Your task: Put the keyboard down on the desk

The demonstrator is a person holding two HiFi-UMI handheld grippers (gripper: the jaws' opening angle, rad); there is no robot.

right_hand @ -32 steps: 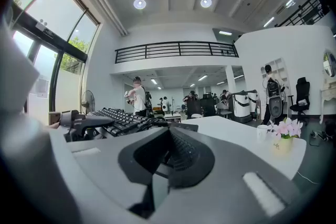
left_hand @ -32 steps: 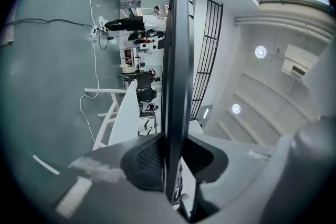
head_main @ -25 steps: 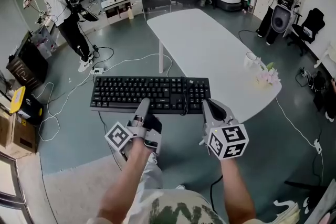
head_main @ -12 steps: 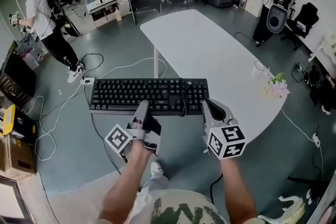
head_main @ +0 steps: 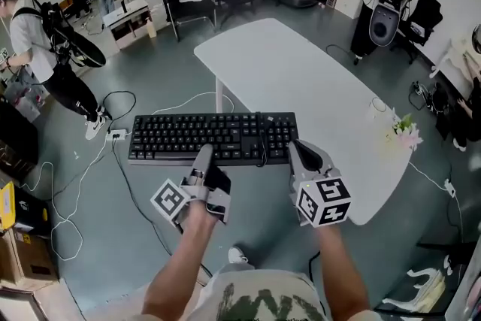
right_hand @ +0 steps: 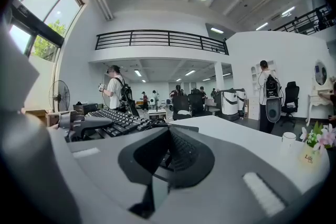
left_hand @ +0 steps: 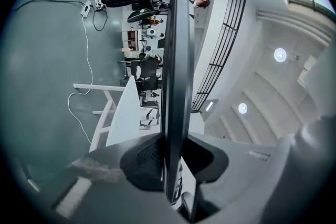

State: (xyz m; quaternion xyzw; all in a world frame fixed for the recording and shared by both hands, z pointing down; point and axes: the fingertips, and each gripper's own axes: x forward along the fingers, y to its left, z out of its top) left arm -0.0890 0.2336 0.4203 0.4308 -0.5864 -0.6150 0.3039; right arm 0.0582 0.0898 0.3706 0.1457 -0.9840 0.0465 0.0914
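Holding the keyboard (head_main: 214, 137) level in the air, mostly out past the desk's (head_main: 301, 79) near left edge, I have my left gripper (head_main: 204, 158) and right gripper (head_main: 297, 154) each pinched on its near rim. That is a thin bite (rim only), so any tilt could slip it loose. Lowering it too close to the desk's edge could tip it off.

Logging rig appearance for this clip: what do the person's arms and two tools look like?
The left tool has light grey jaws on a black body; the right tool is all light grey. Each carries a white cube with black square markers, left and right. Inner pads are dark and textured. Forearms are bare, no sleeves; the shirt is pale with a green print.
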